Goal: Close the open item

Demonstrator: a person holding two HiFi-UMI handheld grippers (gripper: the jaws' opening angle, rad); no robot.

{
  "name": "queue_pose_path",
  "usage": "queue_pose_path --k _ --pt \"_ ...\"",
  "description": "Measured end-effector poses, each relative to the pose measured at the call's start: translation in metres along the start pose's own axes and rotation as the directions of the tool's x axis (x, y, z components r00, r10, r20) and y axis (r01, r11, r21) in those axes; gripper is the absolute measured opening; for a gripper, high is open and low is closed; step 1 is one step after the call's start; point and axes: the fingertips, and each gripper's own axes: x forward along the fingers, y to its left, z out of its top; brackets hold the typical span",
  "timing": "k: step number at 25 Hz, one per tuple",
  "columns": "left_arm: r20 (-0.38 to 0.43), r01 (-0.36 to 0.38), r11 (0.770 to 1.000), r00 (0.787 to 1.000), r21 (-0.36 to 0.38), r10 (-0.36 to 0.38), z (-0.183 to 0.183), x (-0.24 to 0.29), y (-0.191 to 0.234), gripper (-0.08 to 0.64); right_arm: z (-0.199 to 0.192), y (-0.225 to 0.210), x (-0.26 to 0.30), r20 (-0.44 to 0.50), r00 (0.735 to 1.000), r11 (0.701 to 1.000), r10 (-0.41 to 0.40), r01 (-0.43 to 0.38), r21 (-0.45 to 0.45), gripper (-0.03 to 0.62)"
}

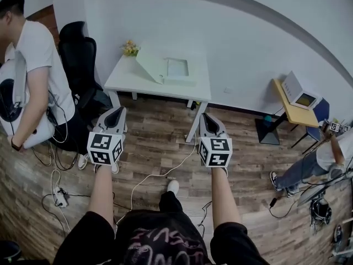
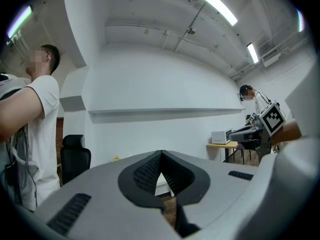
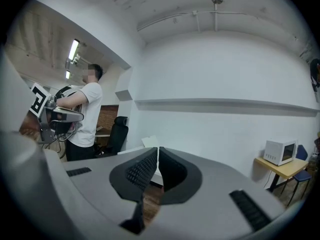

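A white hinged item like a laptop (image 1: pixel 165 68) lies open on the white table (image 1: pixel 127 79) against the far wall, its lid (image 1: pixel 149 64) tilted back to the left. Both grippers hang over the wooden floor, well short of the table and touching nothing. My left gripper (image 1: pixel 117 111) is shut and empty; its dark pads meet at the tip (image 2: pixel 161 155). My right gripper (image 1: pixel 205 117) is shut too, with its pads pressed together (image 3: pixel 155 150) and nothing between them. A pale corner of the table shows through the gap in each gripper view.
A black office chair (image 1: pixel 77 54) and a person in a white shirt (image 1: pixel 36 65) are left of the table. Yellow flowers (image 1: pixel 130 48) sit on its back corner. A wooden side table (image 1: pixel 298 112) holds a microwave (image 1: pixel 299 91) at right. Cables and a power strip (image 1: pixel 59 196) lie on the floor.
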Motion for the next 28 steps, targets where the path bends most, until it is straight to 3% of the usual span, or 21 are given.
queue_pose_path --k 11,28 --pt "-0.041 0.008 1.000 0.999 -0.002 -0.008 -0.022 0.084 0.017 0.014 -0.019 -0.030 0.084 -0.028 1.000 1.000 0.008 -0.007 0.026 0.026" --pt "-0.106 -0.042 0.999 0.993 -0.004 0.041 -0.035 0.274 0.040 0.014 -0.038 -0.121 0.260 -0.068 0.994 0.996 0.082 -0.080 0.030 0.028"
